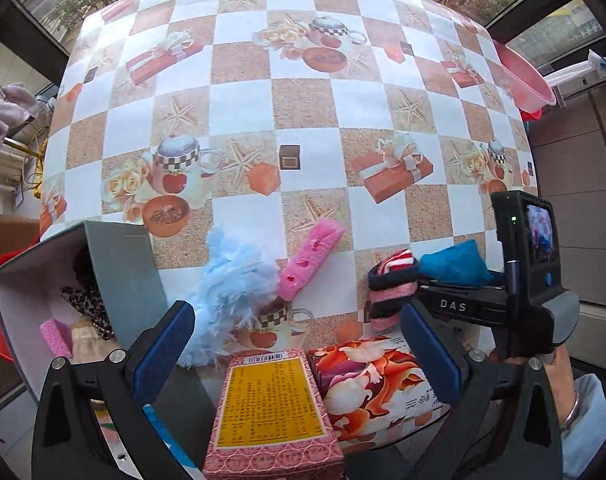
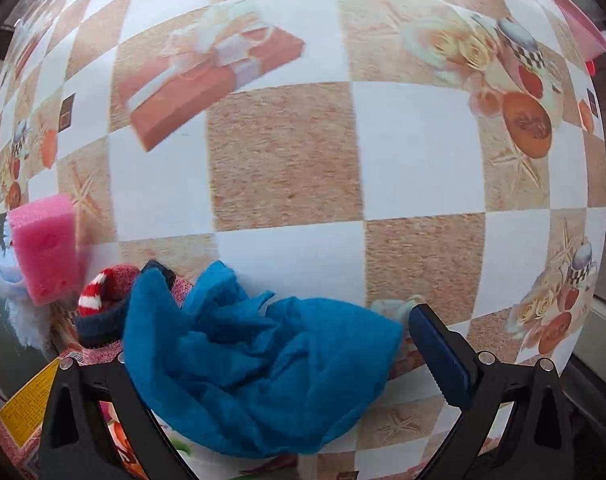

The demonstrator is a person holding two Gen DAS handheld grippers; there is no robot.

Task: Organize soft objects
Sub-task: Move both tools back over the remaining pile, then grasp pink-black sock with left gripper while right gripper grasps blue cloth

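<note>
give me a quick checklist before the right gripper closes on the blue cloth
1. Right gripper open: ok, jaws spread wide.
2. Blue cloth between the fingers: ok, it bunches in the gap.
3. Striped sock out of the grasp: cannot tell, it touches the cloth's left edge.
4. Left gripper free: ok, open, holding nothing.
5. Grey box open to receive: ok, soft items already inside.
6. Pink sponge out of the way: ok, off to the left.
</note>
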